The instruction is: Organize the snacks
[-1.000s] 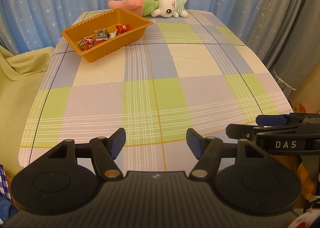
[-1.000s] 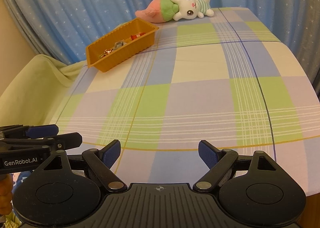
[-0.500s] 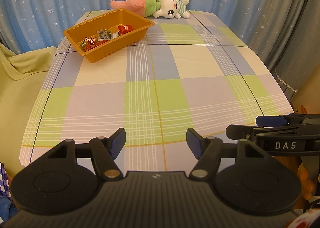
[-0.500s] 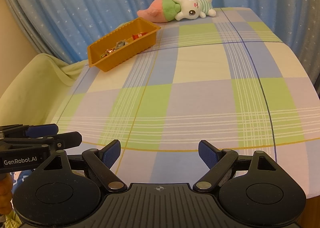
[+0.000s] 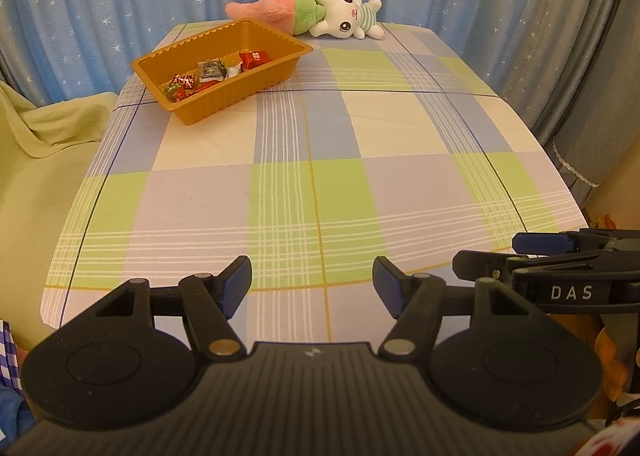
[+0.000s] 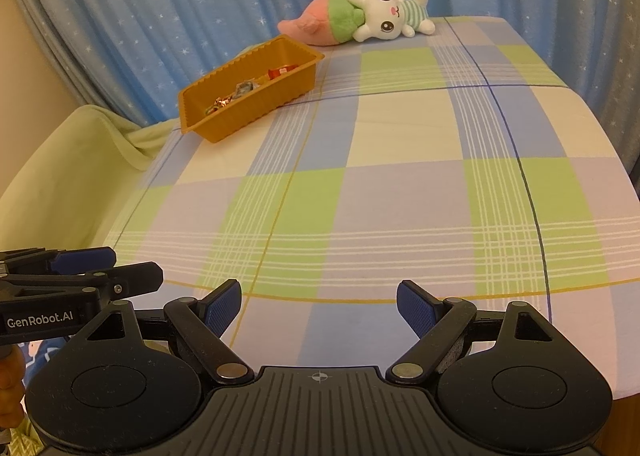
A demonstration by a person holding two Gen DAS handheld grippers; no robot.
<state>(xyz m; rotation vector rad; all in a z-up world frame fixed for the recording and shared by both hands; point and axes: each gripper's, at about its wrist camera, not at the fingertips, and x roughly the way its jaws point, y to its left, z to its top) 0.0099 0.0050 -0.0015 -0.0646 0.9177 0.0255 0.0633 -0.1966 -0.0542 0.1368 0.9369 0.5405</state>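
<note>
An orange tray sits at the far left of the checked table and holds several wrapped snacks. My left gripper is open and empty over the near edge of the table. My right gripper is open and empty, also at the near edge. Each gripper shows in the other's view: the right one at the right in the left wrist view, the left one at the left in the right wrist view. Both are far from the tray.
A plush rabbit with a pink and green body lies at the far edge of the table. Blue star curtains hang behind. A green covered seat stands left of the table.
Both views have shifted slightly: the tray and plush sit a little lower in the left wrist view and farther right in the right wrist view. Both grippers stay open and empty.
</note>
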